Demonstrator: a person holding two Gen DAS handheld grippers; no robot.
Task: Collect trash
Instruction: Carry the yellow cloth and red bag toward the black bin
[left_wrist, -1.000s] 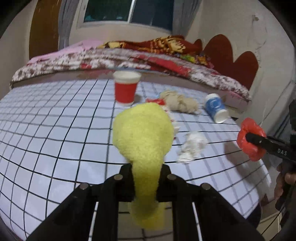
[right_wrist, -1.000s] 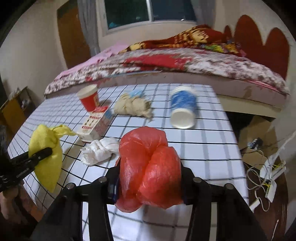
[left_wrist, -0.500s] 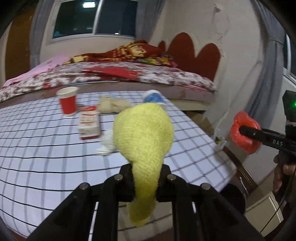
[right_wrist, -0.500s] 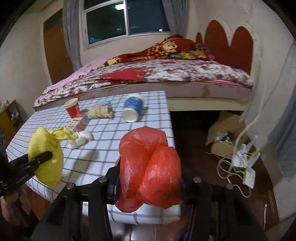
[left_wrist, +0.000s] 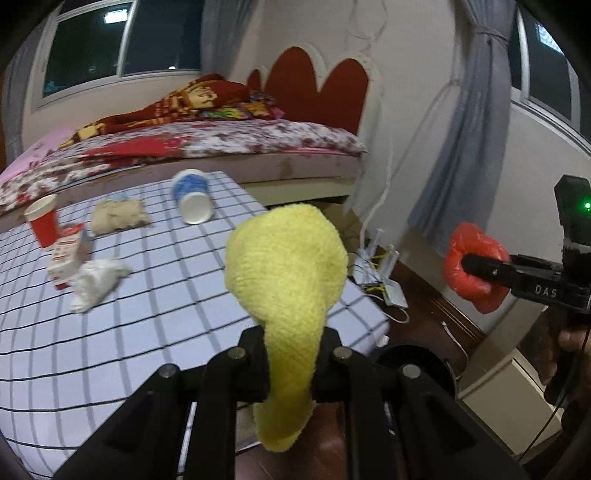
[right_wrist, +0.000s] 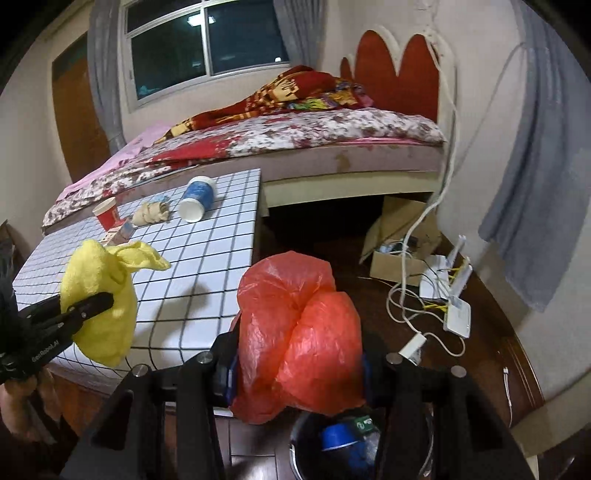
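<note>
Bin (right_wrist: 369, 446) half hidden under red bag (right_wrist: 295, 339).

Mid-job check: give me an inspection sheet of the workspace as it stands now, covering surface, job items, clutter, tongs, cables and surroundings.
Surface: grid-patterned table, beside a bed.
Job's things: on the table, red cup upright, blue cup on its side, carton, white wad, tan wad. Bin on the floor below the right tongs, with something blue inside.
Clutter: cardboard box on the floor.
Tongs: left tongs shut on yellow cloth; right tongs shut on red bag.
Cables: white cords and routers on the floor by the wall.
Surroundings: window, curtain, headboard.
</note>
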